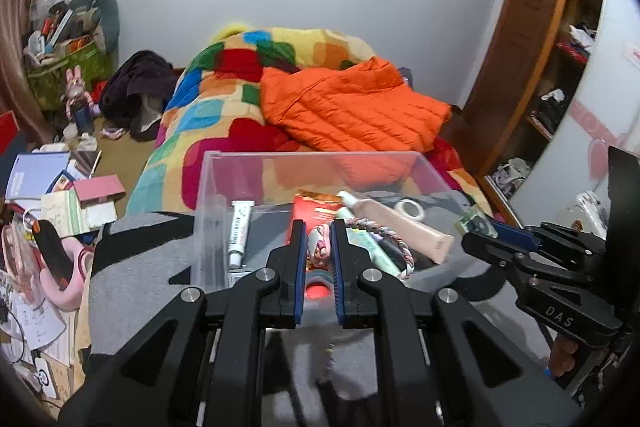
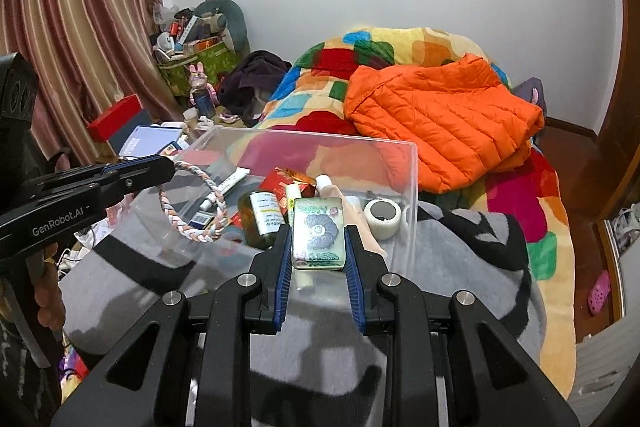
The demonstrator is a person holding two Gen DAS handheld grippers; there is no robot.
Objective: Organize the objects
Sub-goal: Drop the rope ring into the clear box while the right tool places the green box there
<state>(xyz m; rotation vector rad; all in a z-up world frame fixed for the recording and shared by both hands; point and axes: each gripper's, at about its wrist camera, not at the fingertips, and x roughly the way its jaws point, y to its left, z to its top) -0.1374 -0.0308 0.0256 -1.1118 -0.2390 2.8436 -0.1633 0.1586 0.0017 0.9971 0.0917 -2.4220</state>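
We've got the left gripper (image 1: 317,247) pinching a braided pink-and-white bracelet (image 1: 394,241) by its small patterned charm; the loop hangs out to the right of the blue pads, over the clear plastic box (image 1: 208,187); from the right wrist cam the same loop shows dangling off the fingertips just at the box's left wall. In the right gripper (image 2: 318,247) we're holding a flat green patterned tin (image 2: 318,233), squeezed between both pads, above the near edge of the box.

Inside the box: a white tube w/ dark print (image 1: 240,229) at the left; a red packet (image 1: 316,213) in the middle; a long beige tube (image 1: 400,227) lying diagonally; a roll of white tape (image 2: 383,218) twd the right side; a dark brown bottle w/ a white label (image 2: 262,219) next to the tin in the right wrist view.

The box sits on a grey-and-black blanket (image 2: 460,247) at the near end of the bed; behind it lies a multicoloured quilt (image 1: 224,99) w/ an orange puffer jacket (image 1: 352,107) on top. Left of the bed the floor is crowded w/ books, papers and a green bin stuffed w/ odds and ends; we can't tell what most of them are.
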